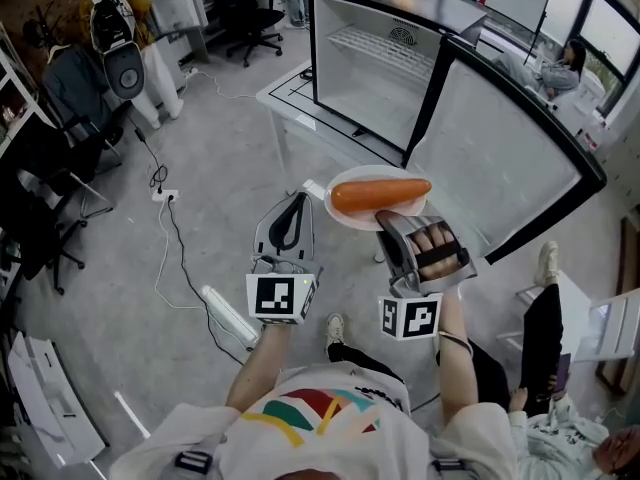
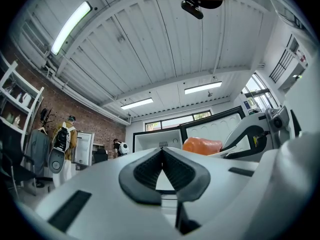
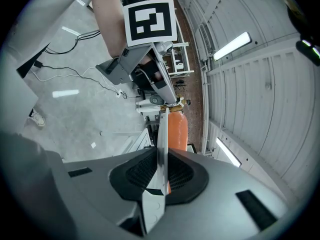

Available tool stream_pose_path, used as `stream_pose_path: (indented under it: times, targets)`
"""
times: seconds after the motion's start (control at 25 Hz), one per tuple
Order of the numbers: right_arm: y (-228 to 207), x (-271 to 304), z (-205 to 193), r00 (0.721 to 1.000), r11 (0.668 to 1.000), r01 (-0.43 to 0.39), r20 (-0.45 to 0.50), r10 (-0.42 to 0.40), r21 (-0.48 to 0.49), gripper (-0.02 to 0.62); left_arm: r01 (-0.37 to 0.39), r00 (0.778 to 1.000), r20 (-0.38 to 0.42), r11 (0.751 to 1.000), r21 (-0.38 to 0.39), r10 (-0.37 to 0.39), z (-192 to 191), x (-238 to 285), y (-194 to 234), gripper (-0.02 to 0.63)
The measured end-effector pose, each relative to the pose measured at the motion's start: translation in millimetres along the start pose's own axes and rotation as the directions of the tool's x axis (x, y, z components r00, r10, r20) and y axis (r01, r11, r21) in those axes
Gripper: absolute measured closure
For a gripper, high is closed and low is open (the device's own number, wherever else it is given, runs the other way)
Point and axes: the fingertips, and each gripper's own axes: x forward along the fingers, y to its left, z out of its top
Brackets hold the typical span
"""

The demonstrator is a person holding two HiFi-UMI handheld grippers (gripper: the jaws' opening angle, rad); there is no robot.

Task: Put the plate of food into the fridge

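Observation:
A white plate [image 1: 352,208] carrying an orange carrot [image 1: 380,194] hangs in the air in front of the fridge [image 1: 375,63]. My right gripper [image 1: 393,224] is shut on the plate's near rim. In the right gripper view the plate [image 3: 162,134] runs edge-on between the pads of the right gripper [image 3: 161,156], with the carrot [image 3: 177,129] beyond. The fridge stands open and looks bare inside, its door [image 1: 510,163] swung out to the right. Just left of the plate, my left gripper [image 1: 300,198] is shut with nothing in it; its view shows the left gripper [image 2: 162,156] below the carrot [image 2: 202,145] and the fridge [image 2: 159,140].
The fridge rests on a low white table [image 1: 285,93]. A power strip [image 1: 228,313] and cables lie on the floor at the left. Office chairs [image 1: 245,13] stand at the back. One person [image 1: 545,343] sits at the lower right, another [image 1: 560,68] at the far right.

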Motion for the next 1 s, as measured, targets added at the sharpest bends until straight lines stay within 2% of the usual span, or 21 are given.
stream_pose_path:
  times: [0.6,0.84,1.0]
  targets:
    - [-15.9,79.4,-45.4,1.0,1.0,0.002,0.005,-0.002,-0.006,0.555,-0.007,1.0,0.024,0.998,0.061,0.006,-10.6,87.0,19.7,0.598]
    - [-16.9,101.7,-51.9,1.0,1.0,0.022,0.009,-0.022,0.017,0.555,-0.012,1.0,-0.008,1.0,0.022,0.012,-33.5,111.4,36.0,0.598]
    - [-19.8,108.6,-59.3,1.0,0.999,0.023,0.002,-0.023,0.03,0.555,-0.014,1.0,-0.007,0.999,0.037,0.014,-31.5,123.2,40.0,0.598]
